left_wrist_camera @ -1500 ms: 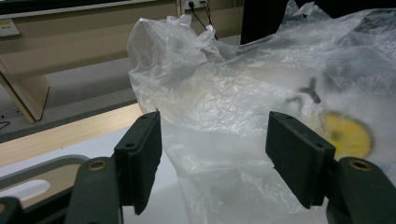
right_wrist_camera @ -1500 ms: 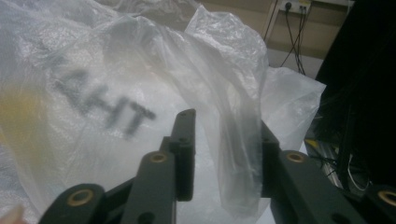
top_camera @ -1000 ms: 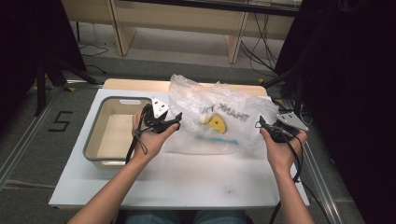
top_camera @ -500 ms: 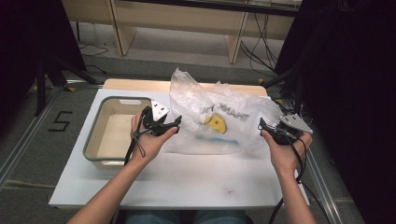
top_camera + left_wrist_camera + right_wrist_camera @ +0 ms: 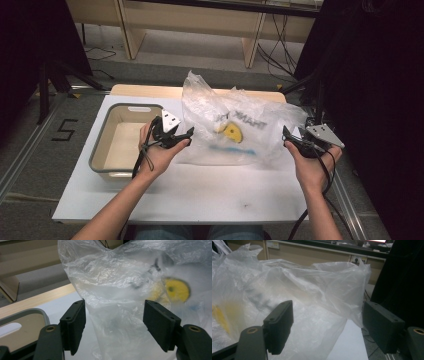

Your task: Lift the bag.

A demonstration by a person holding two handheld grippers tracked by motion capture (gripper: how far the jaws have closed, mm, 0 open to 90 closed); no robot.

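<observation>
A crumpled clear plastic bag (a yellow disc shows through its film) lies at the centre of the white bench. At the bag's nine o'clock the left tool stands spread, film between its pads but unpinched. At three o'clock the right tool has just been opening, gaping beside the bag's edge. A grey-rimmed tub sits further out at nine.

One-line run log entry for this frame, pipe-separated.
left gripper: open, at plastic bag | right gripper: jaws just opened, bag between, unpressed | bin: left of bag
</observation>
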